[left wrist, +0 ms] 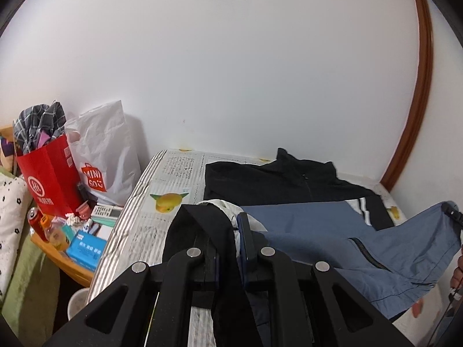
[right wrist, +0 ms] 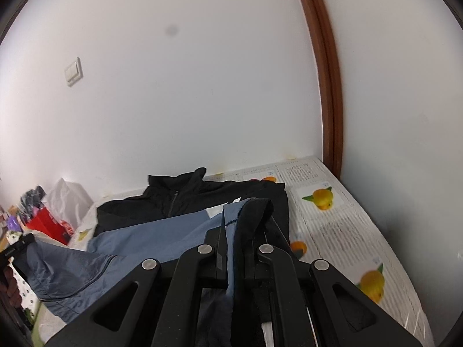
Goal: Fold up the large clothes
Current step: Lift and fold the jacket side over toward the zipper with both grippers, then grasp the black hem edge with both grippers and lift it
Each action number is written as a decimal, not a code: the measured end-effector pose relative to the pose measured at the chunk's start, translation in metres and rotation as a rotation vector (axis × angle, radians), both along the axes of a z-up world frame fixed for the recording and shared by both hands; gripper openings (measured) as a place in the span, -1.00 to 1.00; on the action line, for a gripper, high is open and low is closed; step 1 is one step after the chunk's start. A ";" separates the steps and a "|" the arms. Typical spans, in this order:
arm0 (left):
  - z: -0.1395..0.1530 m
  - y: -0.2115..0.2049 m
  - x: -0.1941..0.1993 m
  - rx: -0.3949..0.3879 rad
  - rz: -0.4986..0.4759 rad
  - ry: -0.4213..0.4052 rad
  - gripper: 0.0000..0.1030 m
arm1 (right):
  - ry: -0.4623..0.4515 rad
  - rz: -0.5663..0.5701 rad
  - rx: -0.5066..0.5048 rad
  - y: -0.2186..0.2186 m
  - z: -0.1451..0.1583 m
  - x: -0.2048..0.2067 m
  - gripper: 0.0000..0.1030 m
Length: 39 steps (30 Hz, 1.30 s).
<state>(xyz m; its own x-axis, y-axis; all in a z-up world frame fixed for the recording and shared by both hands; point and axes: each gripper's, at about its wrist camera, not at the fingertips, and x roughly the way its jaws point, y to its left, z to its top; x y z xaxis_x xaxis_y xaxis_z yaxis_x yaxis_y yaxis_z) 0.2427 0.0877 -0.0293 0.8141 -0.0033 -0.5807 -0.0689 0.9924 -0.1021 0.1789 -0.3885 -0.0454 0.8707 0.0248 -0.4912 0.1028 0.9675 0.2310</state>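
Note:
A large jacket, black at the collar end and blue lower down, lies on a table with a fruit-print cover. Its blue hem is lifted off the table and stretched between both grippers. My left gripper is shut on a hem corner, with black and white fabric draped over its fingers. In the right wrist view my right gripper is shut on the other corner of the jacket, blue and black cloth bunched between the fingers. Each gripper shows at the other view's edge: the right gripper, the left gripper.
Left of the table stand a red paper bag stuffed with clothes and a white shopping bag. A low wooden stand holds a blue box, a remote and a can. A white wall backs the table; a brown door frame rises at its right end.

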 end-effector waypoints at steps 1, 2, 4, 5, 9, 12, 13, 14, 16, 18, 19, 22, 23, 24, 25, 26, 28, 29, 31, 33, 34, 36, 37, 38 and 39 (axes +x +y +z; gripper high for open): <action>-0.005 0.000 0.009 0.004 -0.001 0.010 -0.81 | 0.005 -0.001 -0.007 0.000 -0.004 0.007 -0.92; -0.009 0.000 0.015 0.005 -0.004 0.020 -0.80 | 0.012 -0.001 -0.012 0.000 -0.007 0.015 -0.92; -0.017 0.002 0.028 0.004 -0.007 0.041 -0.80 | 0.028 -0.006 -0.020 -0.002 -0.017 0.030 -0.92; -0.022 0.003 0.034 -0.001 -0.006 0.050 -0.80 | 0.037 -0.011 -0.024 -0.003 -0.023 0.036 -0.92; -0.046 0.007 0.055 -0.009 -0.002 0.106 -0.80 | 0.092 -0.022 -0.038 -0.007 -0.050 0.062 -0.92; -0.063 0.007 0.068 -0.010 0.005 0.152 -0.79 | 0.130 -0.029 -0.047 -0.009 -0.070 0.079 -0.91; -0.068 0.006 0.071 -0.009 0.006 0.166 -0.79 | 0.141 -0.032 -0.055 -0.009 -0.077 0.083 -0.91; -0.074 0.005 0.073 -0.006 0.004 0.180 -0.78 | 0.153 -0.035 -0.064 -0.008 -0.083 0.087 -0.91; -0.083 0.003 0.078 0.008 -0.002 0.208 -0.75 | 0.178 -0.039 -0.083 -0.008 -0.095 0.094 -0.90; -0.088 0.001 0.081 0.014 -0.009 0.233 -0.72 | 0.215 -0.044 -0.100 -0.008 -0.108 0.101 -0.89; -0.090 0.000 0.082 0.014 -0.013 0.241 -0.71 | 0.242 -0.052 -0.104 -0.009 -0.114 0.104 -0.89; -0.094 -0.002 0.083 0.028 -0.017 0.258 -0.69 | 0.282 -0.061 -0.094 -0.013 -0.127 0.109 -0.81; -0.094 -0.002 0.083 0.027 -0.018 0.263 -0.69 | 0.291 -0.065 -0.101 -0.013 -0.129 0.110 -0.78; -0.094 -0.002 0.082 0.022 -0.017 0.266 -0.69 | 0.300 -0.068 -0.111 -0.013 -0.130 0.110 -0.72; -0.093 -0.001 0.082 0.017 -0.019 0.271 -0.68 | 0.307 -0.068 -0.113 -0.012 -0.130 0.110 -0.63; -0.093 -0.001 0.082 0.010 -0.024 0.283 -0.65 | 0.316 -0.067 -0.113 -0.013 -0.129 0.107 -0.61; -0.091 -0.001 0.080 -0.001 -0.042 0.314 -0.62 | 0.315 -0.050 -0.104 -0.013 -0.123 0.099 -0.47; -0.090 -0.001 0.077 -0.004 -0.053 0.327 -0.61 | 0.300 -0.032 -0.102 -0.015 -0.118 0.091 -0.46; -0.085 0.002 0.068 -0.014 -0.073 0.331 -0.59 | 0.272 -0.030 -0.133 -0.015 -0.108 0.076 -0.45; -0.079 0.006 0.058 -0.019 -0.084 0.321 -0.52 | 0.261 -0.032 -0.167 -0.017 -0.100 0.060 -0.45; -0.075 0.009 0.052 -0.020 -0.083 0.310 -0.44 | 0.264 -0.031 -0.175 -0.018 -0.098 0.054 -0.44; -0.069 0.015 0.043 -0.022 -0.077 0.291 -0.30 | 0.277 -0.050 -0.190 -0.023 -0.097 0.041 -0.44; -0.067 0.018 0.037 -0.022 -0.072 0.282 -0.20 | 0.281 -0.063 -0.195 -0.025 -0.097 0.036 -0.44; -0.066 0.021 0.032 -0.019 -0.068 0.277 -0.13 | 0.286 -0.067 -0.192 -0.028 -0.098 0.031 -0.44; -0.066 0.025 0.027 -0.017 -0.064 0.273 -0.10 | 0.292 -0.065 -0.178 -0.031 -0.101 0.026 -0.43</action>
<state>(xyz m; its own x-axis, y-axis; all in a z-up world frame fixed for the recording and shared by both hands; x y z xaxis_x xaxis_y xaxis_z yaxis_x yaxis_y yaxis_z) 0.2696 0.1127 -0.0949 0.6255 -0.0608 -0.7778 -0.0337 0.9939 -0.1048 0.2051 -0.4199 -0.1464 0.6895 -0.1346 -0.7117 0.2023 0.9793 0.0108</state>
